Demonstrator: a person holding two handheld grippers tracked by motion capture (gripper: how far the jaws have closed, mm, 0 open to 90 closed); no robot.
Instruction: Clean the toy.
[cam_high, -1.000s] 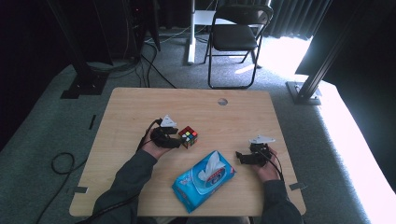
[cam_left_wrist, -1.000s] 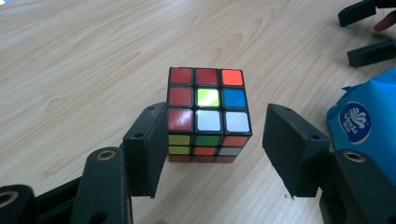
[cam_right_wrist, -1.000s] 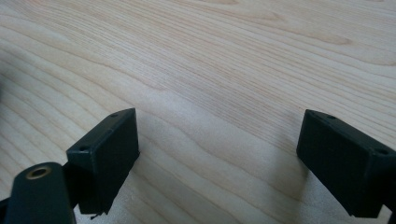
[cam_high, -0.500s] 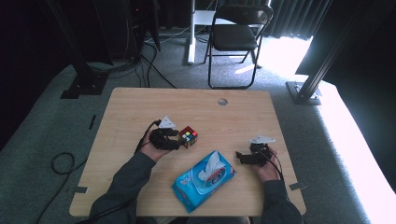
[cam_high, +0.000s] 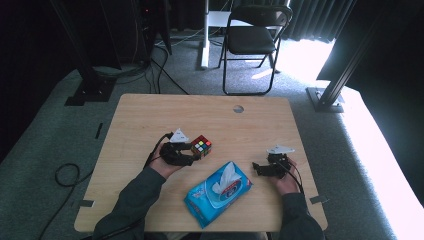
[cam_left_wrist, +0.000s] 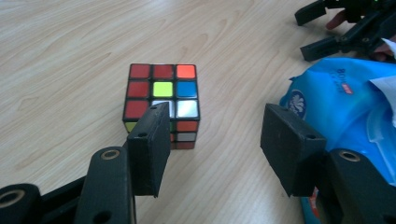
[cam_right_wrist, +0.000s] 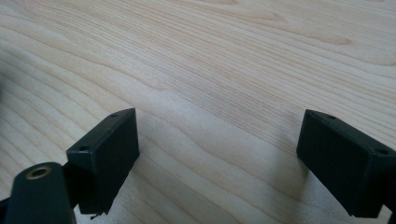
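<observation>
Multicoloured plastic puzzle cube (cam_left_wrist: 162, 106) resting on pale wooden table (cam_high: 150, 115), at 12 o'clock of open, empty left gripper (cam_left_wrist: 215, 133); shift toward 11 to centre cube, then close; right gripper (cam_right_wrist: 219, 154) wide, idle; avoid blue wipes pack (cam_high: 218, 192)

I worked in what looked like a lab or recording studio: my light wooden table (cam_high: 150, 115) stood on grey carpet (cam_high: 60, 125), hemmed by black metal stand legs (cam_high: 92, 85) with loose black cables (cam_high: 65, 175) trailing across the floor, dark curtains (cam_high: 310, 15) behind, and a black folding chair (cam_high: 252, 40) by a white desk leg (cam_high: 205, 35)
</observation>
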